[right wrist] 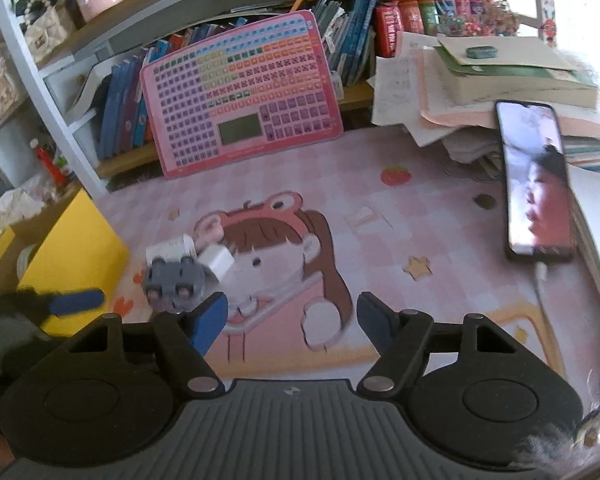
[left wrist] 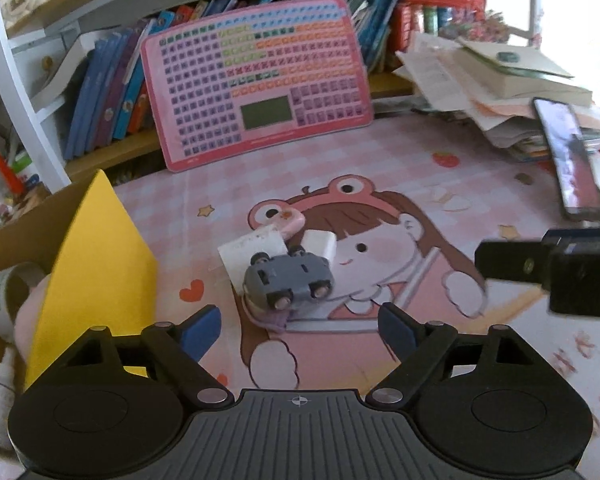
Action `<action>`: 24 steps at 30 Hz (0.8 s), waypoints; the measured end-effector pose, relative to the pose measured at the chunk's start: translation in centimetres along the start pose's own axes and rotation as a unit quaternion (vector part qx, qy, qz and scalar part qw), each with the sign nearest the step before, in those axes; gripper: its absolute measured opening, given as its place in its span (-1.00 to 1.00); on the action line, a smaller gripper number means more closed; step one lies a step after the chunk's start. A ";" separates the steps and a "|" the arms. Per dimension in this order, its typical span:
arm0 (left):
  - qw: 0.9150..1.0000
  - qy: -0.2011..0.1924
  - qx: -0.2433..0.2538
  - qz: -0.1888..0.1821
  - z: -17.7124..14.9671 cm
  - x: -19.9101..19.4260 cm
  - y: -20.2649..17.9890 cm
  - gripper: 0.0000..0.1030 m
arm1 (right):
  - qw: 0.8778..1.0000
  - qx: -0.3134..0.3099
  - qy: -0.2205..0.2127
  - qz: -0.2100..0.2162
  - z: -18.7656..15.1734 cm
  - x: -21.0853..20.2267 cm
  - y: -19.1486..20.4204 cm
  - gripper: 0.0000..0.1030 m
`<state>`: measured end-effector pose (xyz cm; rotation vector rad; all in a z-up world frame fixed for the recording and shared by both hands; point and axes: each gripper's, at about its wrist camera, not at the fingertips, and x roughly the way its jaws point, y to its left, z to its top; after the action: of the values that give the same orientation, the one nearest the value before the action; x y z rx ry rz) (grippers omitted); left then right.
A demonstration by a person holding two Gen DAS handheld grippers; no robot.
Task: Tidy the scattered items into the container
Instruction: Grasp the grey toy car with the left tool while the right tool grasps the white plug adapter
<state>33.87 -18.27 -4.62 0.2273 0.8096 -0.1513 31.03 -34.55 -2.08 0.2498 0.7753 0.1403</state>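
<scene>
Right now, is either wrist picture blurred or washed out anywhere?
Left wrist view: toy car fairly sharp, window glare whitens the top right corner. Right wrist view: toy car and left gripper's finger motion-smeared, same glare top right; both fisheye-bent at the edges.

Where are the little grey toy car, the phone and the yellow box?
grey toy car [left wrist: 288, 280], left wrist view, on its grey underside.
phone [right wrist: 536, 176], right wrist view, middle of its lit screen.
yellow box [left wrist: 96, 264], left wrist view, on its yellow flap.

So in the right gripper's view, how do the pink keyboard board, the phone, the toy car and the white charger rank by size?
1. Pink keyboard board
2. Phone
3. Toy car
4. White charger, though partly hidden, so unsure.
</scene>
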 end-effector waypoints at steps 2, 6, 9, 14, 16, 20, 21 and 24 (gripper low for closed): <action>1.000 0.002 -0.003 0.008 0.3 1.1 0.1 0.66 | 1.000 -0.001 0.000 0.007 0.8 0.9 0.1 0.38; 1.000 0.006 -0.021 0.014 1.1 2.8 0.6 0.66 | 1.000 -0.006 0.007 0.018 1.7 2.4 0.5 0.38; 0.999 0.009 -0.035 0.016 1.4 3.6 0.7 0.65 | 0.999 -0.015 0.014 0.031 2.1 3.5 1.0 0.38; 0.999 0.013 -0.050 0.011 1.4 4.3 0.6 0.21 | 0.998 -0.031 0.038 0.035 2.8 6.2 1.6 0.42; 0.999 0.009 -0.046 0.001 1.1 3.5 0.7 0.20 | 0.997 -0.041 0.045 0.044 3.1 7.2 1.8 0.41; 0.998 -0.014 -0.043 -0.036 0.0 0.0 1.2 0.20 | 0.994 -0.067 0.052 0.068 3.7 8.8 2.3 0.39; 0.998 -0.012 -0.042 -0.043 -0.4 -0.8 1.3 0.20 | 0.994 -0.068 0.054 0.073 3.8 9.3 2.3 0.39; 0.997 0.004 -0.059 -0.059 -1.7 -2.6 1.8 0.20 | 0.993 -0.057 0.071 0.074 3.9 11.0 2.7 0.35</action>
<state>31.34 -15.95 -3.63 0.0697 0.8378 -0.2132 41.42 -30.23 -6.08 0.1899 0.8870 0.3445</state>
